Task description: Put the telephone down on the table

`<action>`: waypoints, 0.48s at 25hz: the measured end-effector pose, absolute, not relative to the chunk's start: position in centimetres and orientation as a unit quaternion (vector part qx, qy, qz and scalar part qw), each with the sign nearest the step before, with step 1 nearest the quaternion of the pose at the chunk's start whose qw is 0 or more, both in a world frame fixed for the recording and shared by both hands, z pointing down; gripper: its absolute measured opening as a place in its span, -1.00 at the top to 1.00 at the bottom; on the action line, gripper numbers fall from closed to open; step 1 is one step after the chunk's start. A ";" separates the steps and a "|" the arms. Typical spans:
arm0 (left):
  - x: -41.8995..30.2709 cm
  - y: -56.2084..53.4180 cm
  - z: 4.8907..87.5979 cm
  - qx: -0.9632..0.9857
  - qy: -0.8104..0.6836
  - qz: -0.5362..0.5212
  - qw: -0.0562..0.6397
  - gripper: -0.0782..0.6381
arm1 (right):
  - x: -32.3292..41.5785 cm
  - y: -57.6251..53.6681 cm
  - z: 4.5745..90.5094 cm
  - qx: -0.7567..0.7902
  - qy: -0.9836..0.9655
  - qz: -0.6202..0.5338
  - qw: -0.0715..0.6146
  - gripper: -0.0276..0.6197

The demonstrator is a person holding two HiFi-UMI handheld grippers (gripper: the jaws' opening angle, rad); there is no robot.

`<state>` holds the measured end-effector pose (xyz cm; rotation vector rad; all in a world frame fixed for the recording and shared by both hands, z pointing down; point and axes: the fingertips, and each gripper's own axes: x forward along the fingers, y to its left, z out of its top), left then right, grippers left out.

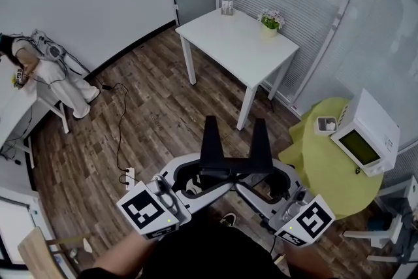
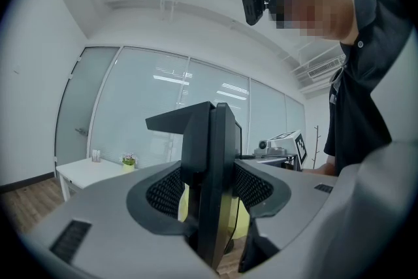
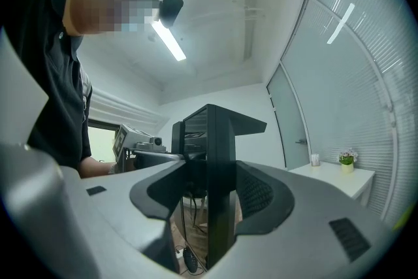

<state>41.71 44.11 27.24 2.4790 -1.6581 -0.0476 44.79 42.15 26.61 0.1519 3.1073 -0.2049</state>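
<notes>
No telephone shows clearly in any view. In the head view I hold both grippers close to my body over the wooden floor, pointing forward. The left gripper (image 1: 211, 126) and the right gripper (image 1: 259, 127) each show as one black blade with the jaws pressed together and nothing between them. The left gripper view has its gripper (image 2: 212, 109) shut against a glass wall. In the right gripper view, that gripper (image 3: 209, 113) is also shut and empty. The marker cubes (image 1: 149, 211) sit near my arms.
A white table (image 1: 228, 39) with a small potted plant (image 1: 270, 21) stands ahead. At right a yellow-green round table (image 1: 326, 170) carries a white box appliance (image 1: 366, 132) and a small white container (image 1: 325, 124). A person (image 1: 46, 68) sits far left. A power strip (image 1: 128, 176) lies on the floor.
</notes>
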 end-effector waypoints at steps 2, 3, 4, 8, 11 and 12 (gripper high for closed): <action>41.0 43.7 27.3 0.830 -0.552 -0.019 0.080 0.11 | 44.1 41.7 26.7 0.046 0.997 -0.063 0.011 0.16; 40.4 43.4 27.4 0.830 -0.551 -0.021 0.079 0.11 | 43.5 41.5 26.8 0.044 0.997 -0.061 0.009 0.16; 39.8 43.2 27.4 0.831 -0.550 -0.023 0.079 0.11 | 42.9 41.3 26.8 0.042 0.997 -0.059 0.008 0.16; 37.6 42.2 27.1 0.841 -0.535 -0.026 0.073 0.11 | 40.5 40.3 26.6 0.032 0.998 -0.058 0.003 0.16; 35.4 41.2 27.1 0.844 -0.531 -0.028 0.073 0.11 | 38.5 39.4 26.5 0.025 0.998 -0.055 0.001 0.16; 34.5 40.9 27.2 0.843 -0.531 -0.029 0.074 0.11 | 37.6 39.1 26.5 0.023 0.998 -0.056 0.000 0.16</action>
